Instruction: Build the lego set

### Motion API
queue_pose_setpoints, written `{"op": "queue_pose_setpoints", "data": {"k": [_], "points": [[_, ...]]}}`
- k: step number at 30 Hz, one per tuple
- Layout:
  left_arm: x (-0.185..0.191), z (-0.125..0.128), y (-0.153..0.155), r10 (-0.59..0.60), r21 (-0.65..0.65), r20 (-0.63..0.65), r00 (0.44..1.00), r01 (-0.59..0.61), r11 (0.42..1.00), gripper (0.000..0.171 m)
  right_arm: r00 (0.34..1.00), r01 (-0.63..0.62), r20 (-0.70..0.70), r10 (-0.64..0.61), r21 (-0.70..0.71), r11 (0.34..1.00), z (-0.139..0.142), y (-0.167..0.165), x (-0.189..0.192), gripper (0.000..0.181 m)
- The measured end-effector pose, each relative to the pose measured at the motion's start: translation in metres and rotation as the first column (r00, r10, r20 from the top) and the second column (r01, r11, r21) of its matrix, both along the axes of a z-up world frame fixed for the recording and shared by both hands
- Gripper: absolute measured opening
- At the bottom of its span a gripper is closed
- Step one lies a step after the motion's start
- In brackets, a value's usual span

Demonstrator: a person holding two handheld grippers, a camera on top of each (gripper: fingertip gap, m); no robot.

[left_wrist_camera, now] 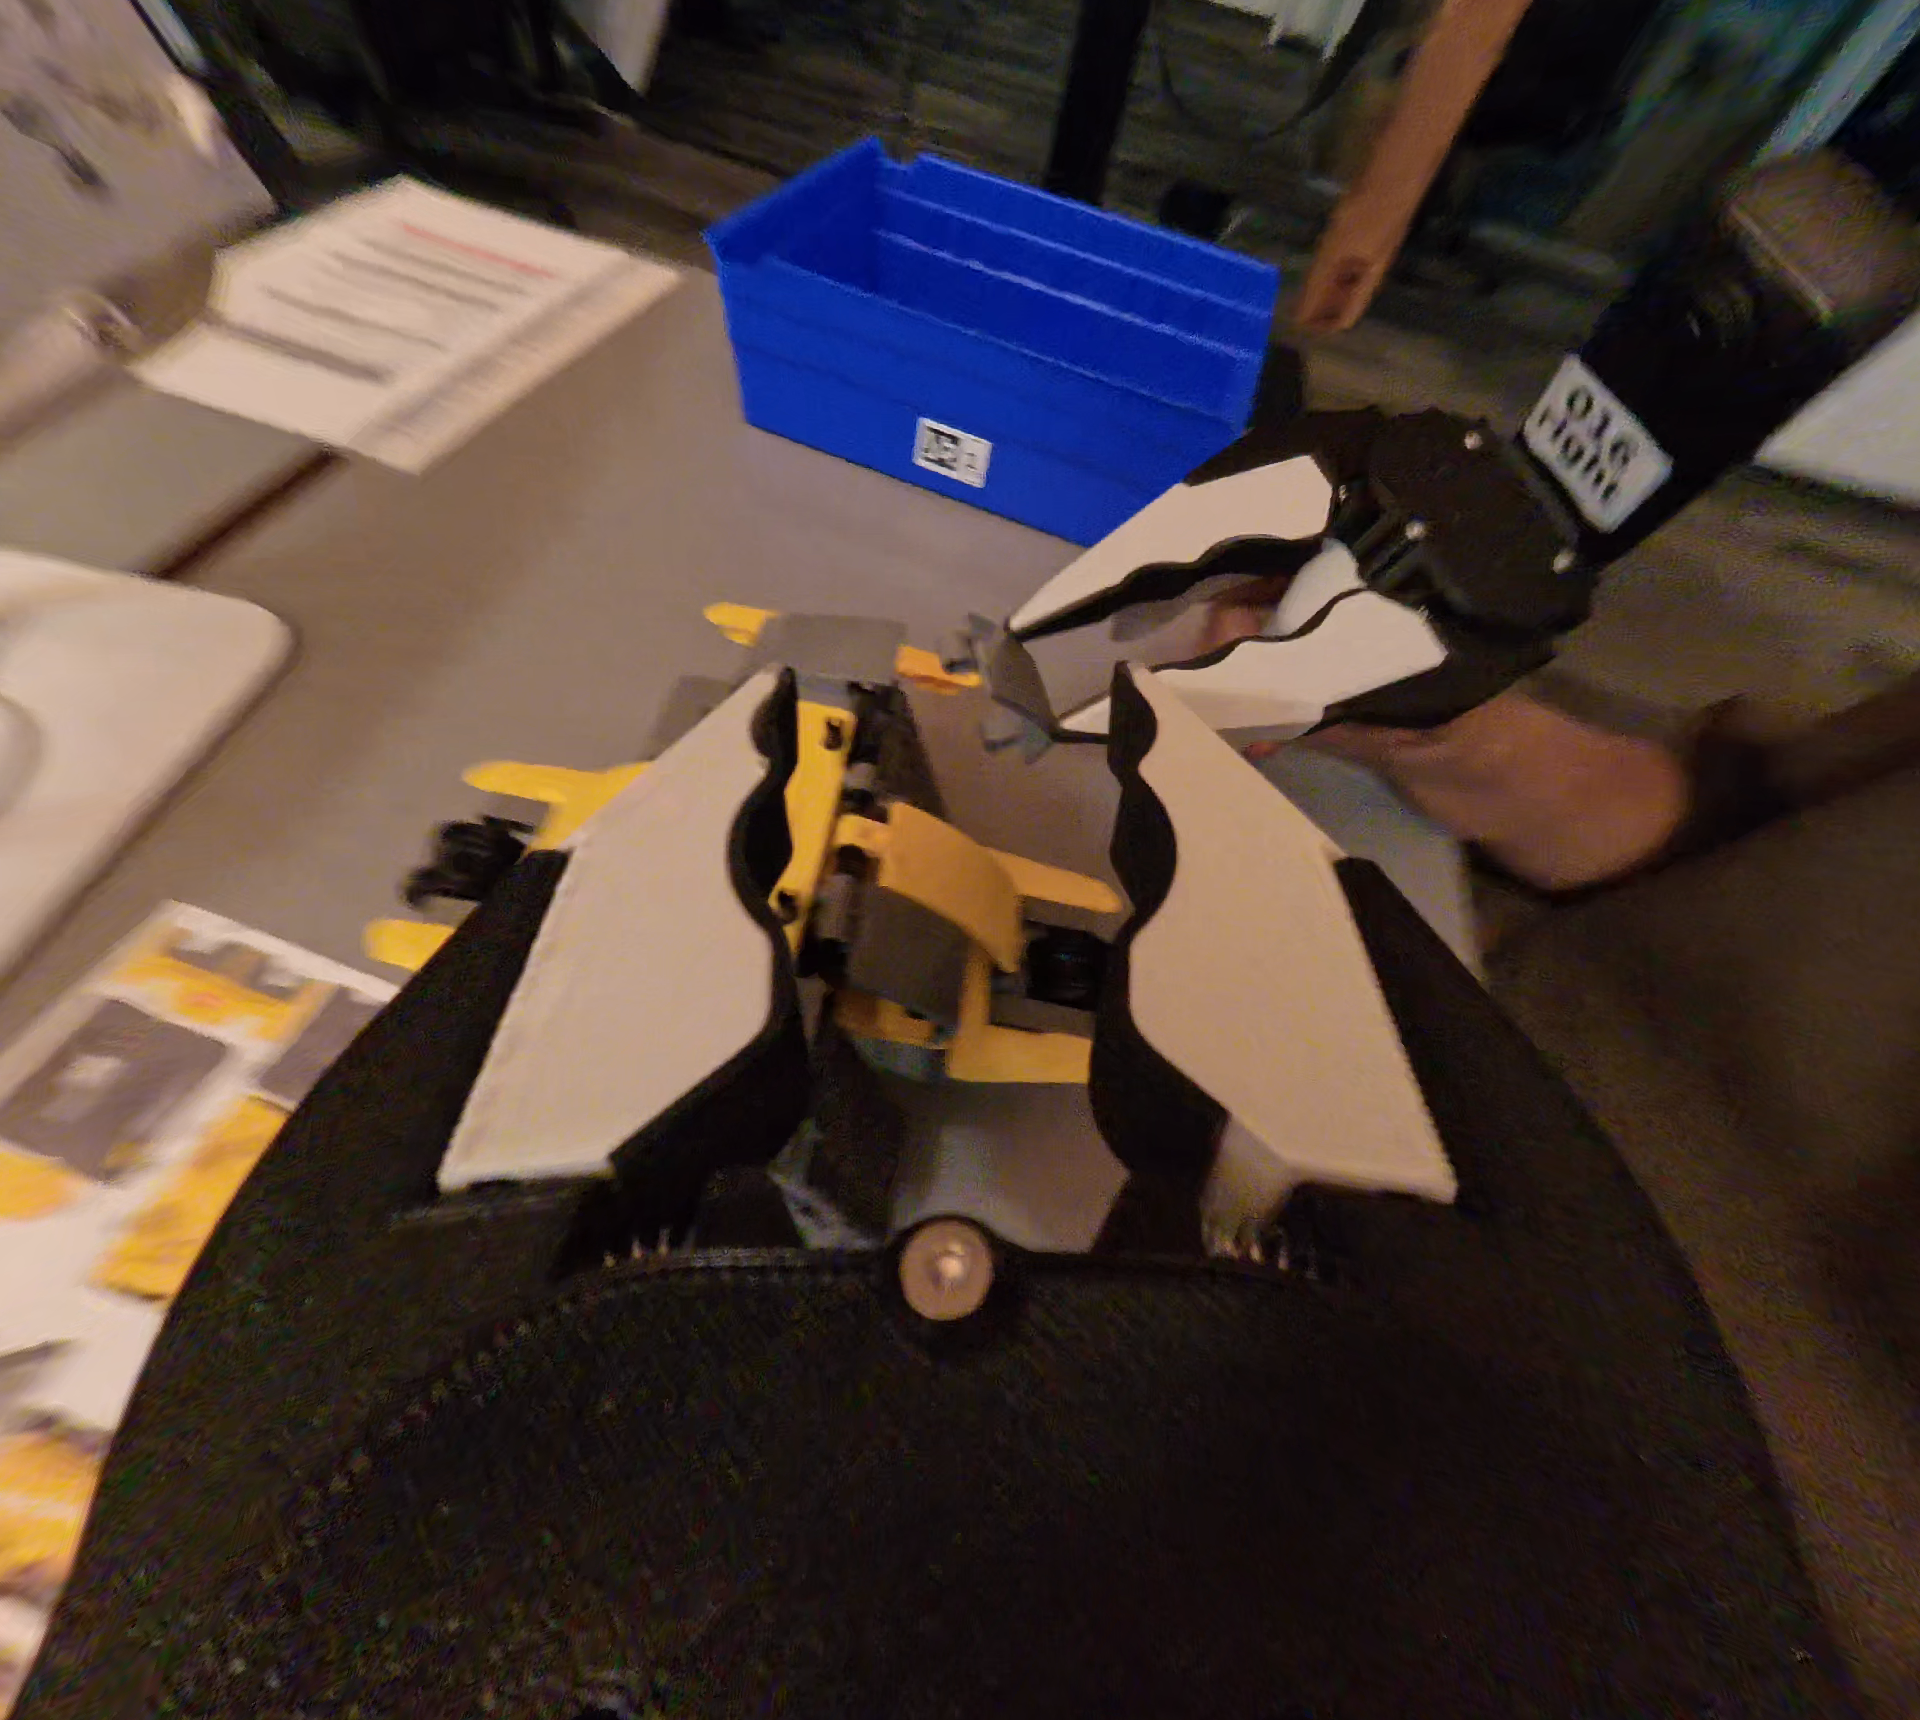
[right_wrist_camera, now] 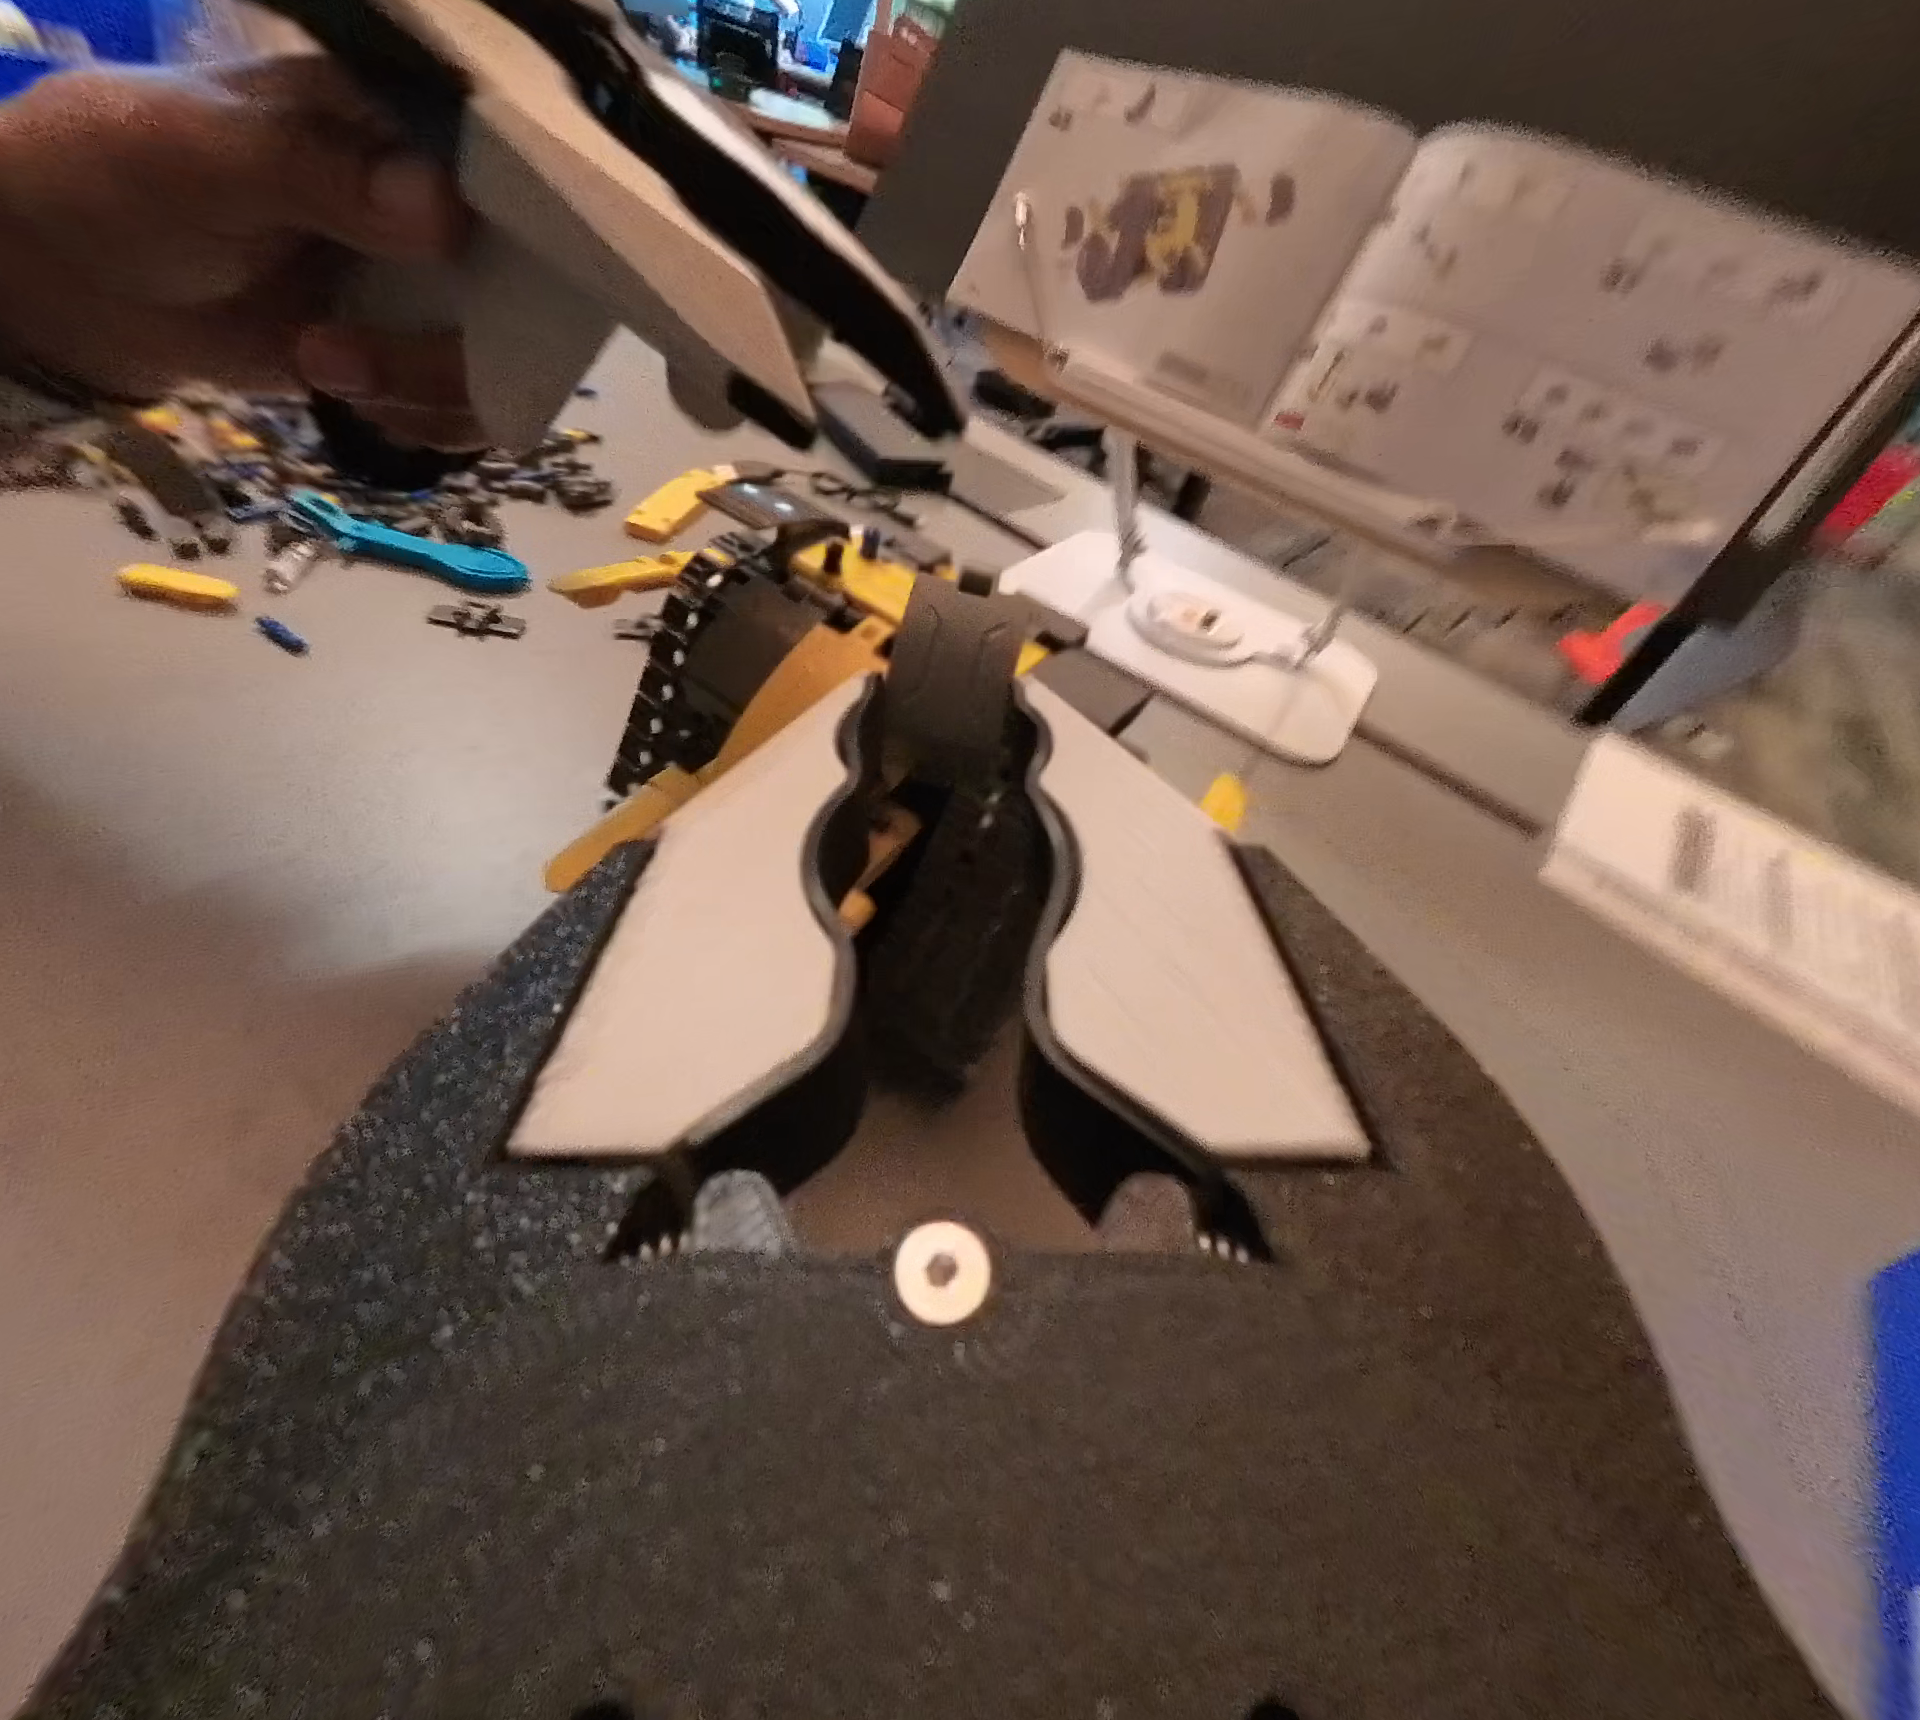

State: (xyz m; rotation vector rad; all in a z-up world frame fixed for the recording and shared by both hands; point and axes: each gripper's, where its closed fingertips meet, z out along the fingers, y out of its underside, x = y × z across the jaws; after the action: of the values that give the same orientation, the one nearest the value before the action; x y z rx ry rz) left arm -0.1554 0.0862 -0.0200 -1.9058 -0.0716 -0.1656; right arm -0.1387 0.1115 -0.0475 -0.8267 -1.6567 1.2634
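Observation:
A yellow, grey and black brick-built model lies on the grey table. My left gripper is open and hovers over it, so the model shows between the fingers. In the right wrist view the left gripper hangs just above the model, held by a hand. My right gripper is shut on a dark curved piece at the model's near end, with a black treaded part below. In the left wrist view the right gripper comes in from the right, pinching that grey piece.
A blue bin stands behind the model, with paper sheets to its left. An open instruction booklet rests on a white stand. Loose bricks and a blue tool lie scattered at the left. A picture sheet lies near. The grippers' ends are close to 5 cm from one another.

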Motion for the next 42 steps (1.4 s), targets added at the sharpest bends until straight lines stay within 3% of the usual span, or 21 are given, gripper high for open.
{"op": "queue_pose_setpoints", "data": {"k": [2, 4, 6, 9, 13, 18, 20, 26, 28, 29, 42], "points": [[-0.013, 0.000, -0.004, 0.054, -0.010, -0.212, 0.976, -0.057, 0.998, 0.068, 0.995, -0.002, 0.098, 0.015, -0.134, 0.991, -0.012, 0.002, -0.001, 0.022], [-0.028, -0.010, -0.008, 0.094, -0.059, -0.401, 0.911, -0.128, 0.990, 0.078, 0.987, 0.004, 0.155, 0.033, -0.236, 0.972, -0.021, 0.000, 0.000, 0.022], [-0.035, -0.026, -0.011, 0.081, -0.131, -0.476, 0.876, -0.161, 0.978, 0.084, 0.985, 0.058, 0.173, -0.020, -0.220, 0.974, -0.029, 0.003, -0.003, 0.022], [-0.043, -0.031, -0.009, 0.102, -0.126, -0.399, 0.911, -0.165, 0.978, 0.075, 0.984, 0.134, 0.143, -0.110, -0.165, 0.977, -0.030, 0.009, -0.005, 0.021], [-0.056, -0.029, -0.012, 0.098, -0.131, -0.149, 0.984, -0.118, 0.984, 0.078, 0.982, 0.141, 0.148, -0.113, -0.192, 0.971, -0.034, 0.004, -0.009, 0.022], [-0.066, -0.055, -0.016, 0.061, -0.216, 0.014, 0.998, -0.056, 0.975, 0.081, 0.985, 0.139, 0.128, -0.117, -0.182, 0.973, -0.035, 0.003, -0.012, 0.021], [-0.063, -0.055, -0.016, 0.042, -0.203, 0.083, 0.996, -0.024, 0.979, 0.069, 0.985, 0.137, 0.128, -0.115, -0.176, 0.975, -0.036, 0.003, -0.014, 0.022], [-0.063, -0.058, -0.017, 0.034, -0.214, 0.100, 0.994, -0.012, 0.977, 0.056, 0.987, 0.100, 0.144, -0.066, -0.241, 0.965, -0.040, 0.001, -0.016, 0.021], [-0.061, -0.058, -0.018, 0.025, -0.212, 0.113, 0.993, 0.000, 0.977, 0.050, 0.986, 0.130, 0.134, -0.099, -0.247, 0.960, -0.039, 0.008, -0.017, 0.001], [-0.060, -0.058, -0.018, 0.023, -0.214, 0.113, 0.993, 0.001, 0.977, 0.050, 0.987, 0.136, 0.119, -0.109, -0.243, 0.961, -0.037, 0.010, -0.016, 0.000], [-0.059, -0.059, -0.018, 0.023, -0.213, 0.127, 0.992, 0.005, 0.977, 0.050, 0.975, 0.195, 0.157, -0.158, -0.262, 0.945, -0.046, 0.030, -0.010, 0.000]]}}
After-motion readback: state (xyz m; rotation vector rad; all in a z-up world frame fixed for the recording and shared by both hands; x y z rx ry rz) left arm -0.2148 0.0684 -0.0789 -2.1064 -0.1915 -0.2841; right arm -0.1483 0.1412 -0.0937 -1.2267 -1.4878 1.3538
